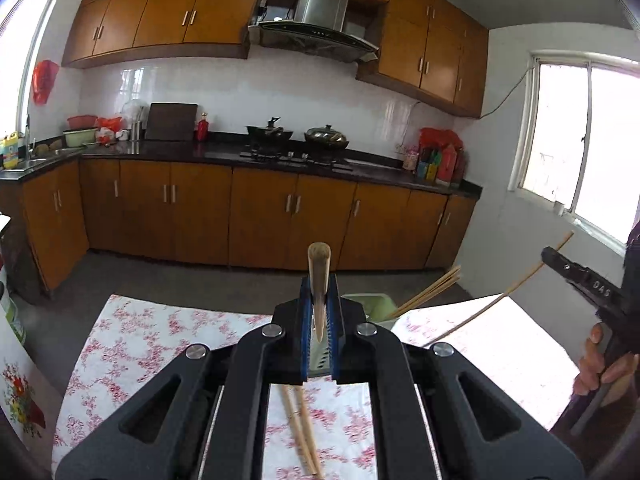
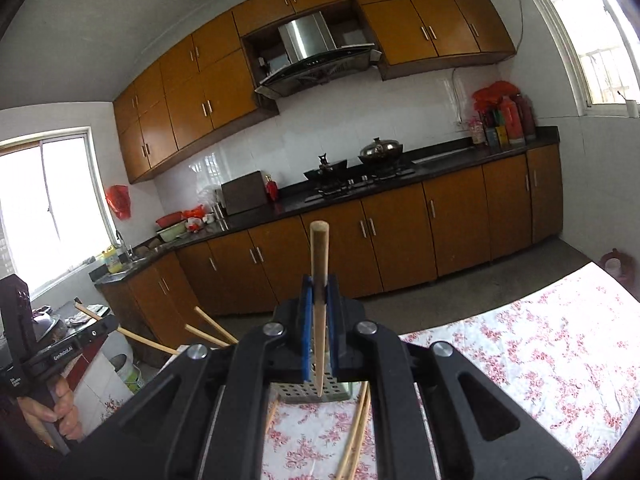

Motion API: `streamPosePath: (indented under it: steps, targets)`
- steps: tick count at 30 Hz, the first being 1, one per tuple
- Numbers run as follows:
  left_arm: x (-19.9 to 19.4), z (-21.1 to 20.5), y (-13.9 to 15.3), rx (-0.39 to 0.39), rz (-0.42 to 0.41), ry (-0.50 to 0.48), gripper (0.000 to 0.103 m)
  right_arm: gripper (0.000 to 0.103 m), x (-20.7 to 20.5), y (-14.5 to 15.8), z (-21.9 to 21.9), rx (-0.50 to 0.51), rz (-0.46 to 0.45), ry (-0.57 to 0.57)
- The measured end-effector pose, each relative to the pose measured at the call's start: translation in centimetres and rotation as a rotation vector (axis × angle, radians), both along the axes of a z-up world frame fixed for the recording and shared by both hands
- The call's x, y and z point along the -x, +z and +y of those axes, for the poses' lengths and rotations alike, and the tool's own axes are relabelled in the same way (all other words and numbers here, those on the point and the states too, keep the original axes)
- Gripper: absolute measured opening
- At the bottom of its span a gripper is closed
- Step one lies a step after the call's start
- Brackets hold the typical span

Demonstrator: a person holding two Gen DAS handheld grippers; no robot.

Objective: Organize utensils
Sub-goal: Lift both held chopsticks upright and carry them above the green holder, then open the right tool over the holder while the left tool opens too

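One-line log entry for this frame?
left gripper: shut on chopstick | right gripper: shut on chopstick | loose chopsticks on tablecloth

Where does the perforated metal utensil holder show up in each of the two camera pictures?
Left wrist view: perforated metal utensil holder, low centre, glimpsed between the gripper's blue pads.
Right wrist view: the holder, low centre, just beyond the gripper, on the floral tablecloth.
Shared landmark: steel range hood.
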State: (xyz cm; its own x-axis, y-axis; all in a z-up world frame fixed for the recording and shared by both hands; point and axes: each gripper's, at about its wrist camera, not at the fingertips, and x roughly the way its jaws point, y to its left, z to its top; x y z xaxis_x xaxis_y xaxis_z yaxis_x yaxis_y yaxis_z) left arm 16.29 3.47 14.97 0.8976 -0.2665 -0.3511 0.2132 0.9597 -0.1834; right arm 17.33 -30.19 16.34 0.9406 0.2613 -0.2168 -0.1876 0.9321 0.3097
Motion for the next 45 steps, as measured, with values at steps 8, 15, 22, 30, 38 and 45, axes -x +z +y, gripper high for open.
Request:
streamPosePath:
  steps: [8, 15, 22, 30, 38, 45]
  targets:
    - [-2.4, -2.4, 1.5, 0.055, -0.050, 0.017, 0.007, 0.008, -2.2, 1.6, 2.5, 0.015, -0.104, -0.028]
    - [-5.8, -4.4, -1.1, 0.008, 0.021, 0.036, 0.007, 0.008, -6.6, -0.4, 5.2, 0.073, -0.072, -0.045]
    - [-7.1, -5.1, -3.1, -0.009, 0.088, 0.015, 0.007, 0.008, -9.8, -2.9, 6.3, 0.086, 0.007, -0.036]
    - [-8.0, -4.8, -4.2, 0.015, 0.140, 0.013, 0.007, 0.018, -9.7, -3.9, 6.0, 0.096, 0.028, -0.053]
    - [-5.5, -2.9, -2.5, 0.062, 0.080, 0.041, 0.008, 0.024, -5.6, -4.6, 3.3, 0.102, 0.006, -0.143]
    - [-3.9, -0.7, -2.5, 0.132, 0.048, 0.094, 0.008, 0.024, -3.5, -9.7, 0.8, 0.094, 0.154, -0.206]
